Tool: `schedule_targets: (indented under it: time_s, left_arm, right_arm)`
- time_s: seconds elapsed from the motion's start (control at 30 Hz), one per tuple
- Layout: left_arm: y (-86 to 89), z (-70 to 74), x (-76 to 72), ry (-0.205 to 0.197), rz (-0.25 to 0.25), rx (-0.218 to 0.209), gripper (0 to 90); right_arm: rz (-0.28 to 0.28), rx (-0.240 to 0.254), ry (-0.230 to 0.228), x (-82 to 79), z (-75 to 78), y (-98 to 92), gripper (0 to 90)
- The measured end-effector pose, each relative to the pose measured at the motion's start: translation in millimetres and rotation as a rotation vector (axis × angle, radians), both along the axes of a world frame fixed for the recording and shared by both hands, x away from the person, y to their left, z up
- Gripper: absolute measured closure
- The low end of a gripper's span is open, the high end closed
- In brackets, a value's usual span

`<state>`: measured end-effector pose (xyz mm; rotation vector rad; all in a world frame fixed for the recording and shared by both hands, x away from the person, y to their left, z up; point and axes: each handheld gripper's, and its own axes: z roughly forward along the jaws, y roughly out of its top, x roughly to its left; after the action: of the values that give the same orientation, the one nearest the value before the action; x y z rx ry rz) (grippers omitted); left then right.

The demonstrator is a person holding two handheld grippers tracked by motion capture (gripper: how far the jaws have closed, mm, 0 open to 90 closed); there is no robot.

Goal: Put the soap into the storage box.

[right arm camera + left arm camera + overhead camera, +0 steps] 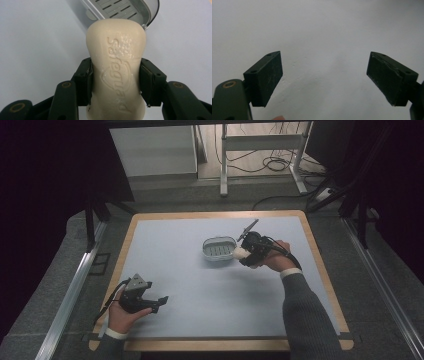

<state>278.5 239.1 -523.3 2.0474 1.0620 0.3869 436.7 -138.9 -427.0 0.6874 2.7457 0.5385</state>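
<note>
High view, 1 soap bar (240, 253), 1 soap dish (218, 248)

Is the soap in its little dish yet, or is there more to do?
Not yet. Done so far: the right gripper has picked up the soap bar, its jaws pressing both sides. In hand now: the bar is held just beside the soap dish, which has nothing in it. Left to do, most likely: move the bar over the dish and let go. The left gripper waits open near the table's front edge.
</note>
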Motion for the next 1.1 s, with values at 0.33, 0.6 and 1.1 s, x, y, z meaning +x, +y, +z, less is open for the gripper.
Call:
schedule_targets:
  time_s: [0.33, 0.6, 1.1]
  left_arm:
    - [-0.9, -0.4, 0.1, 0.004, -0.006, -0.003, 13.8]
    - [-1.0, -0.6, 0.5, 0.004, -0.007, -0.004, 13.8]
    - [0.2, 0.5, -0.1, 0.001, -0.004, -0.010, 13.9]
  right_arm:
    - [0.019, -0.006, -0.016, 10.4, 1.1, 12.0, 49.3]
    - [0.035, -0.006, -0.014, 15.6, -0.8, 19.3, 49.3]
    - [0.049, -0.020, -0.015, 25.3, 1.4, 33.5, 49.3]
